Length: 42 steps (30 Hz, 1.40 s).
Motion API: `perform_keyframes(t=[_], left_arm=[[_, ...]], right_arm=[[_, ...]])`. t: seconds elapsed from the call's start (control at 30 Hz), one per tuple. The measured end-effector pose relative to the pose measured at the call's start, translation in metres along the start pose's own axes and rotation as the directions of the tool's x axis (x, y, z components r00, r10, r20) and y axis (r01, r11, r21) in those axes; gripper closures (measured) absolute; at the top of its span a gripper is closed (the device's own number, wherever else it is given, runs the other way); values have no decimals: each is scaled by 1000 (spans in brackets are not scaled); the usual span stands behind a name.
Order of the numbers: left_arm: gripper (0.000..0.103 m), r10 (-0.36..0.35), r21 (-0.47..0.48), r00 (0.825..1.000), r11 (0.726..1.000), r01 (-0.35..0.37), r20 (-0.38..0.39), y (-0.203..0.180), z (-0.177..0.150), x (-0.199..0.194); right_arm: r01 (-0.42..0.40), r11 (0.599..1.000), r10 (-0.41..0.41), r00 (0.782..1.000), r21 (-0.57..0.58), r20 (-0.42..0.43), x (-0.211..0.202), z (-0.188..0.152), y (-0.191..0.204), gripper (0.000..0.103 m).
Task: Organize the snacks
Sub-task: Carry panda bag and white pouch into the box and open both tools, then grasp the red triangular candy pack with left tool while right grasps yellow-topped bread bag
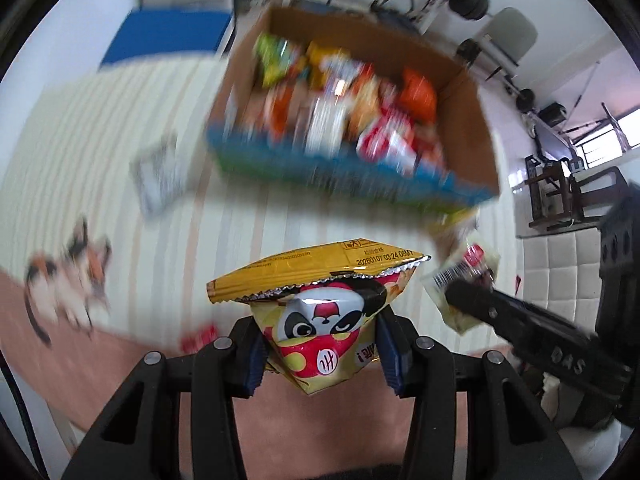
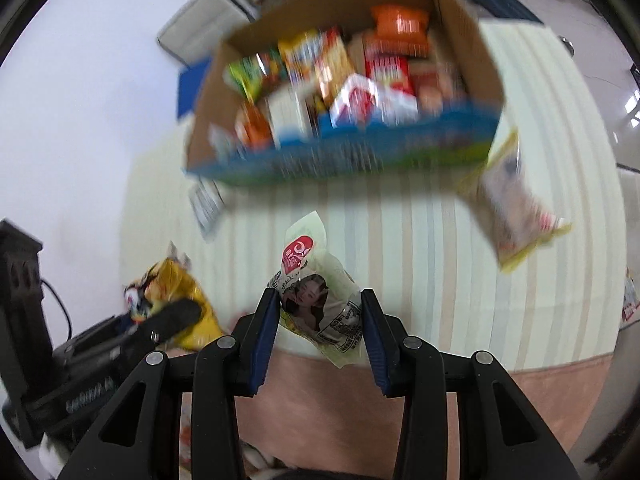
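My left gripper (image 1: 322,350) is shut on a yellow panda snack bag (image 1: 320,304), held above the striped cloth. My right gripper (image 2: 320,328) is shut on a pale green snack packet (image 2: 316,300) with a woman's face on it. Each gripper shows in the other view: the right one (image 1: 460,296) with its packet (image 1: 468,272), the left one (image 2: 176,316) with the yellow bag (image 2: 180,292). Ahead stands an open cardboard box (image 1: 468,120) full of colourful snacks; it also shows in the right wrist view (image 2: 460,20). Both views are motion-blurred.
A striped cream cloth (image 2: 400,240) covers the table. A pale snack bag (image 2: 512,208) lies right of the box. A small white packet (image 1: 160,176) lies left of the box, a cat-print item (image 1: 68,272) further left. A blue mat (image 1: 168,36) and chairs stand behind.
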<state>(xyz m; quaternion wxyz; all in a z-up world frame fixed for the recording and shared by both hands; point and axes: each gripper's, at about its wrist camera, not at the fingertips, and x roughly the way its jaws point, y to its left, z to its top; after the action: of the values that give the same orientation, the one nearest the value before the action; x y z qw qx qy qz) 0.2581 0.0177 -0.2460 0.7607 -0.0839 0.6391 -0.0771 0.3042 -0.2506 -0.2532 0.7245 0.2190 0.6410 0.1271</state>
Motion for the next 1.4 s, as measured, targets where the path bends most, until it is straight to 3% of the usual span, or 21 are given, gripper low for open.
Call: perform_keyframes(t=[0.23, 0.5, 0.73, 1.07, 1.1, 1.13, 1.2, 1.27, 1.37, 1.4], left_arm=[[59, 73, 92, 994, 992, -81, 81, -9, 114, -5], [59, 117, 80, 993, 990, -114, -35, 6, 207, 60], [59, 155, 77, 980, 986, -146, -122, 15, 234, 110], [58, 155, 35, 974, 988, -151, -166, 23, 251, 135], [57, 156, 32, 973, 988, -152, -171, 23, 252, 136], [55, 152, 27, 972, 988, -150, -177, 24, 253, 137], [44, 151, 24, 973, 989, -149, -174, 26, 256, 138], [27, 152, 27, 976, 988, -149, -158, 26, 256, 135], [22, 146, 26, 980, 989, -144, -135, 24, 255, 126], [20, 142, 28, 982, 990, -139, -127, 23, 255, 124]], right_arm=[[16, 1000, -15, 994, -9, 106, -22, 87, 21, 60], [91, 996, -93, 991, 26, 98, 16, 184, 17, 60], [145, 989, -147, 987, 37, 70, 55, 245, 5, 59], [148, 988, -150, 988, 53, 46, 91, 281, 2, 57], [139, 989, -141, 989, 59, 47, 92, 283, 2, 55], [134, 989, -137, 990, 63, 43, 94, 286, 1, 45], [150, 987, -153, 987, 61, 52, 92, 289, 2, 33], [164, 985, -167, 984, 48, 64, 89, 290, 5, 30], [167, 985, -169, 983, 45, 65, 83, 288, 7, 24], [165, 985, -168, 984, 46, 65, 81, 287, 7, 16]])
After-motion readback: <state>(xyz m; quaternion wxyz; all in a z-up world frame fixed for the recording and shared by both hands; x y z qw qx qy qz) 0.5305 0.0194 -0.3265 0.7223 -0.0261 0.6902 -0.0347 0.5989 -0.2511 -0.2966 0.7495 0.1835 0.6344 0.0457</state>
